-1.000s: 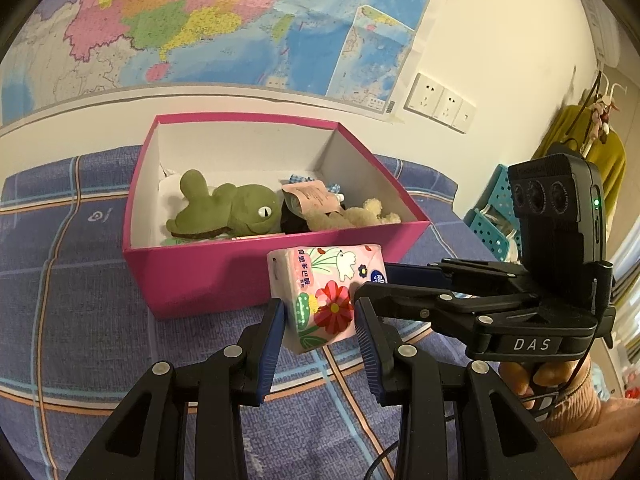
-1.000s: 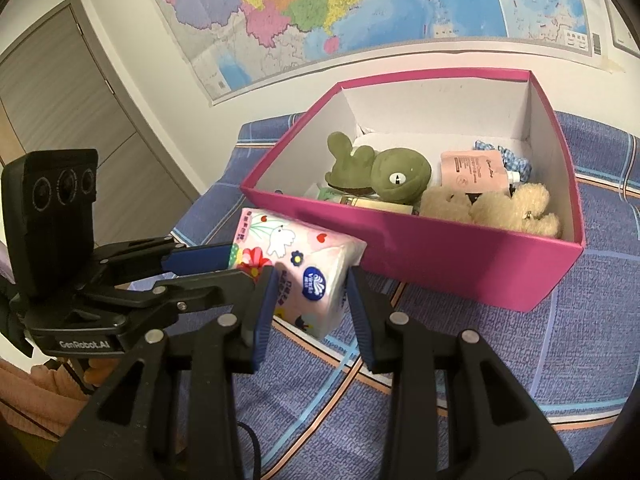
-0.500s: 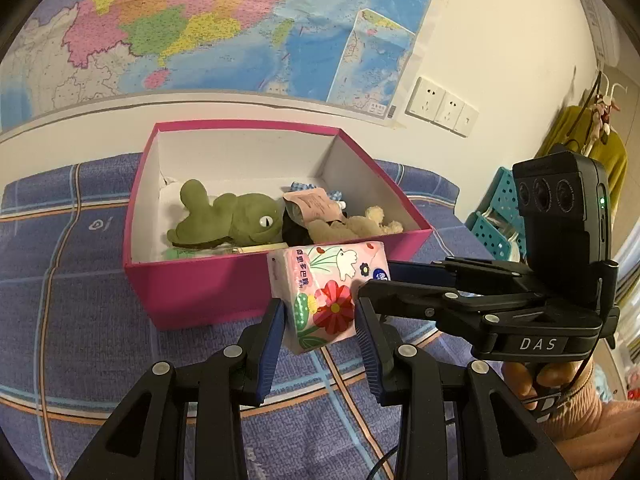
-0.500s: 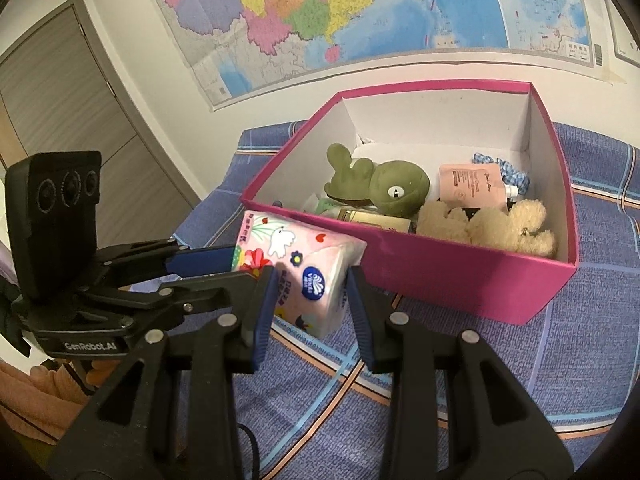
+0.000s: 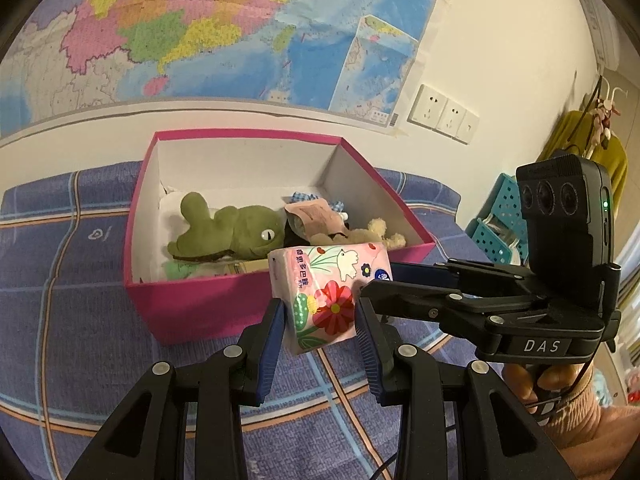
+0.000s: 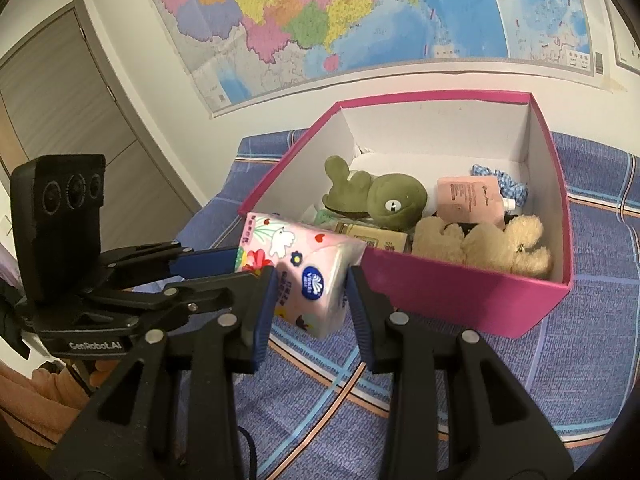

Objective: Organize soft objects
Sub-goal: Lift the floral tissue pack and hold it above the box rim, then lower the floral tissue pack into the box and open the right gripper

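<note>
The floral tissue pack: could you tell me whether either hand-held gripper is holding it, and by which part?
Both hold the tissue pack: the left hand-held gripper clamps one end, the right hand-held gripper the other, just outside the pink box.

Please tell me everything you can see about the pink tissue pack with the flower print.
The soft pink plastic-wrapped tissue pack, printed with a red flower, a white bird and a blue round logo, is held tilted in the air before the magenta cardboard box. The left gripper and the right gripper both clamp it, from different sides.
</note>
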The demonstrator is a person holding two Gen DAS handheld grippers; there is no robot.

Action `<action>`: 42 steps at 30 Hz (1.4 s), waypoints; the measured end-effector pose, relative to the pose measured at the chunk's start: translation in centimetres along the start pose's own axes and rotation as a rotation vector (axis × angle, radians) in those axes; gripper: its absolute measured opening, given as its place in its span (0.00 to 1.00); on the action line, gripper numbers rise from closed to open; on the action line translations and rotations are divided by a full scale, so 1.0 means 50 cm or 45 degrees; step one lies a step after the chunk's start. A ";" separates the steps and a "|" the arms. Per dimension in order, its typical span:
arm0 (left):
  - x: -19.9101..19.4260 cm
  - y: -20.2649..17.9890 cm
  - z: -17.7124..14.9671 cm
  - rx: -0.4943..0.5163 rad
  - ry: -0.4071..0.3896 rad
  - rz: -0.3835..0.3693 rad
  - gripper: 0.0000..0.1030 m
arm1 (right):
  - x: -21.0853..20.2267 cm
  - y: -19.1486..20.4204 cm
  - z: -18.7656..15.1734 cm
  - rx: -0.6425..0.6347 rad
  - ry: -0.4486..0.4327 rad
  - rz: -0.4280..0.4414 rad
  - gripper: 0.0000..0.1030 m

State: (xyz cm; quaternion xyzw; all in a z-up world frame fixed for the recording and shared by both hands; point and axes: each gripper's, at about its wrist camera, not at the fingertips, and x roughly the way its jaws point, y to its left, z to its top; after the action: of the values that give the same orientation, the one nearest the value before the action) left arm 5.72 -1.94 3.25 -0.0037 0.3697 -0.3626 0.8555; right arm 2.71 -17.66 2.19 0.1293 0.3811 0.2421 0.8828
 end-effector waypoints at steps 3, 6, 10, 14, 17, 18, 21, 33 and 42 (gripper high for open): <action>0.001 0.000 0.003 0.002 -0.003 0.002 0.34 | -0.001 -0.001 0.004 -0.001 -0.008 0.000 0.38; 0.002 0.001 0.005 0.002 -0.005 0.003 0.34 | -0.002 -0.001 0.009 -0.004 -0.014 -0.001 0.38; 0.005 0.002 0.006 -0.003 -0.004 0.006 0.34 | -0.002 -0.002 0.010 -0.004 -0.016 0.001 0.38; 0.007 0.004 0.009 -0.007 -0.006 0.006 0.34 | -0.002 -0.002 0.012 -0.004 -0.019 0.003 0.38; 0.007 0.005 0.012 -0.008 -0.008 0.009 0.34 | -0.002 -0.006 0.018 -0.004 -0.022 0.005 0.38; 0.008 0.005 0.013 -0.009 -0.008 0.010 0.34 | -0.002 -0.006 0.019 -0.004 -0.024 0.006 0.38; 0.008 0.005 0.013 -0.009 -0.011 0.013 0.34 | -0.001 -0.006 0.023 -0.004 -0.025 0.005 0.38; 0.013 0.004 0.015 -0.004 -0.012 0.014 0.34 | -0.005 -0.009 0.031 -0.003 -0.031 -0.001 0.38; 0.020 0.004 0.025 0.002 -0.016 0.019 0.34 | -0.007 -0.011 0.040 -0.007 -0.038 -0.005 0.38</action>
State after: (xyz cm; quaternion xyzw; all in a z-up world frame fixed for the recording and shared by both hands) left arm 7.09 -2.73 3.49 -0.0027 0.3639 -0.3564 0.8605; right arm 4.16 -18.39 3.50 0.1297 0.3674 0.2393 0.8893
